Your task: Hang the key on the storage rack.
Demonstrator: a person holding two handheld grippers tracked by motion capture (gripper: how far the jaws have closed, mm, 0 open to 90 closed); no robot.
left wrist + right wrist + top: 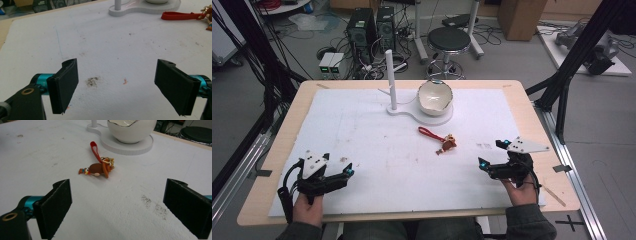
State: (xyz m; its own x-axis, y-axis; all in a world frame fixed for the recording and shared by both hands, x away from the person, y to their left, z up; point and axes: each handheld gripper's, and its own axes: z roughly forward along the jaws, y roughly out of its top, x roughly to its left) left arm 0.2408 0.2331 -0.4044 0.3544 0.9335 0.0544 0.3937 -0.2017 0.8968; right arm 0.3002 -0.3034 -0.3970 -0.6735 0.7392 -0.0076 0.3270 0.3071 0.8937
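Observation:
A small brown toy keychain point(448, 144) with a red strap point(427, 132) lies on the white mat, near the middle of the table. In the right gripper view the keychain point(98, 168) lies ahead of the jaws, its strap point(94, 148) trailing toward the bowl. My left gripper point(339, 164) rests at the near left, open, with bare mat between its pads point(65, 85). At the near right my right gripper point(492, 154) stands open as well, a short way from the keychain, nothing between its pads point(55, 207).
A white egg-shaped bowl point(435, 96) sits on a white stand point(433, 119) with an upright post point(391, 80) at the back centre. The mat point(377, 150) carries smudges. Beyond the table are a stool point(448, 40), computer towers and cables.

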